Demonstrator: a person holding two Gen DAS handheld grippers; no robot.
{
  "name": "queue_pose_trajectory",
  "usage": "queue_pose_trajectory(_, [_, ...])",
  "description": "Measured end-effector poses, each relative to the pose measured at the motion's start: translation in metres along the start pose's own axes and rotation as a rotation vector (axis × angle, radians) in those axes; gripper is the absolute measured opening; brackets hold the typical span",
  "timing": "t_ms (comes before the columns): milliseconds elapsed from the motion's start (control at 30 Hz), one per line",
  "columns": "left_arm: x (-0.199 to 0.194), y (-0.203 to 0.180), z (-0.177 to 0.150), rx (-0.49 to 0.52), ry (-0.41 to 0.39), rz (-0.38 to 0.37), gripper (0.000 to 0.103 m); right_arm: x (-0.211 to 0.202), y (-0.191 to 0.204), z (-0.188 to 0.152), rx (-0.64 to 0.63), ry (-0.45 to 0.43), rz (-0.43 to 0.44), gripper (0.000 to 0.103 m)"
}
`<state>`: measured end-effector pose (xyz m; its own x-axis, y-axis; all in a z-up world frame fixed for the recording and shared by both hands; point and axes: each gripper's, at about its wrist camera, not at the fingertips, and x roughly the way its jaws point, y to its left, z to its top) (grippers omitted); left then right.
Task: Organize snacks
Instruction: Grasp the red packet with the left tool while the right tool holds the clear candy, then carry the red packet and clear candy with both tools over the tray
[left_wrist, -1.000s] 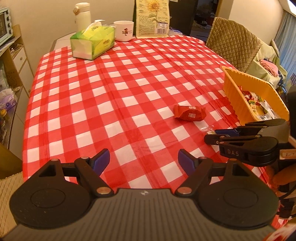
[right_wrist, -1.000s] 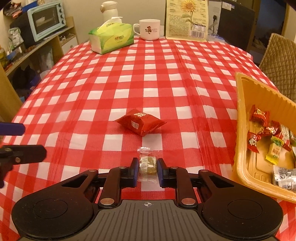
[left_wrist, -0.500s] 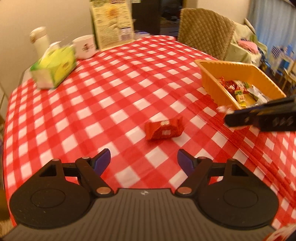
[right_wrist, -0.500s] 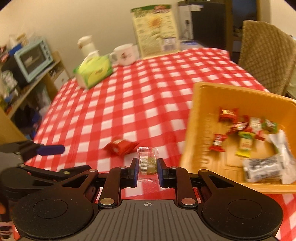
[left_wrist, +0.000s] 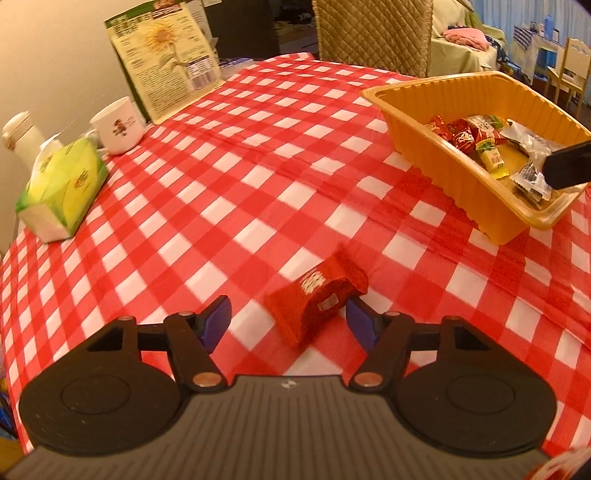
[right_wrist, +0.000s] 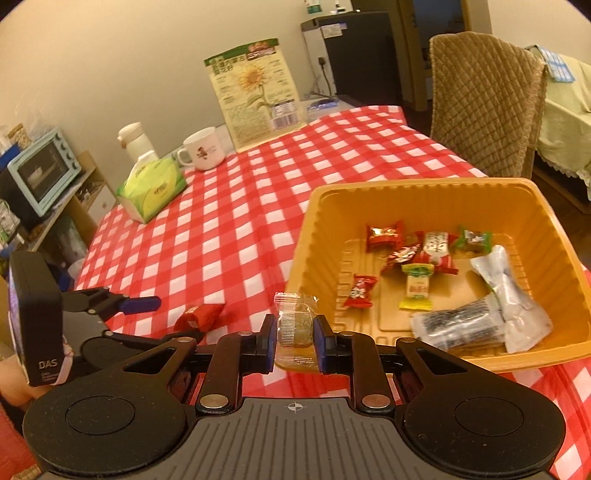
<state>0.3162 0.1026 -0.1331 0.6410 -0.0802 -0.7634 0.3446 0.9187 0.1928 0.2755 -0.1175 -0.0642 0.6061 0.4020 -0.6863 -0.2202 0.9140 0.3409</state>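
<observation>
My right gripper (right_wrist: 295, 334) is shut on a clear-wrapped candy (right_wrist: 296, 325) and holds it above the table, just left of the near corner of the orange tray (right_wrist: 314, 236), which holds several wrapped snacks (right_wrist: 417, 262). My left gripper (left_wrist: 288, 319) is open, its jaws standing either side of a red snack packet (left_wrist: 317, 293) that lies on the checked tablecloth. That packet also shows in the right wrist view (right_wrist: 199, 315), beside the left gripper (right_wrist: 140, 304). The orange tray (left_wrist: 417, 122) sits at the right of the left wrist view.
A green tissue box (left_wrist: 62, 192), a white mug (left_wrist: 118, 125), a white flask (left_wrist: 22, 136) and a sunflower-print bag (left_wrist: 166, 70) stand at the table's far end. A quilted chair (right_wrist: 484, 99) is behind the tray. A shelf with a toaster oven (right_wrist: 40, 170) stands left.
My right gripper has carried the clear candy right, up to the tray's corner. My left gripper has moved forward so that its open jaws flank the red packet.
</observation>
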Motion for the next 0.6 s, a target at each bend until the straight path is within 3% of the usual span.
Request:
queue_pose_trajectory(200, [0.014,-0.007,0.012,0.013,0.027,-0.019,0.055,-0.005,-0.011,0.003,0.014,-0.011,-0.001,0.021])
queue_pose_trajectory(533, [0.019,0.001,0.018,-0.092,0.062,-0.072,0.027,-0.011,-0.028,0.007,0.028,-0.014,-0.003,0.021])
queue_pose_trajectory(600, [0.017,0.001,0.018,-0.109,0.065,-0.075,0.026,-0.012,-0.029,0.008,0.026,-0.015,0.002,0.021])
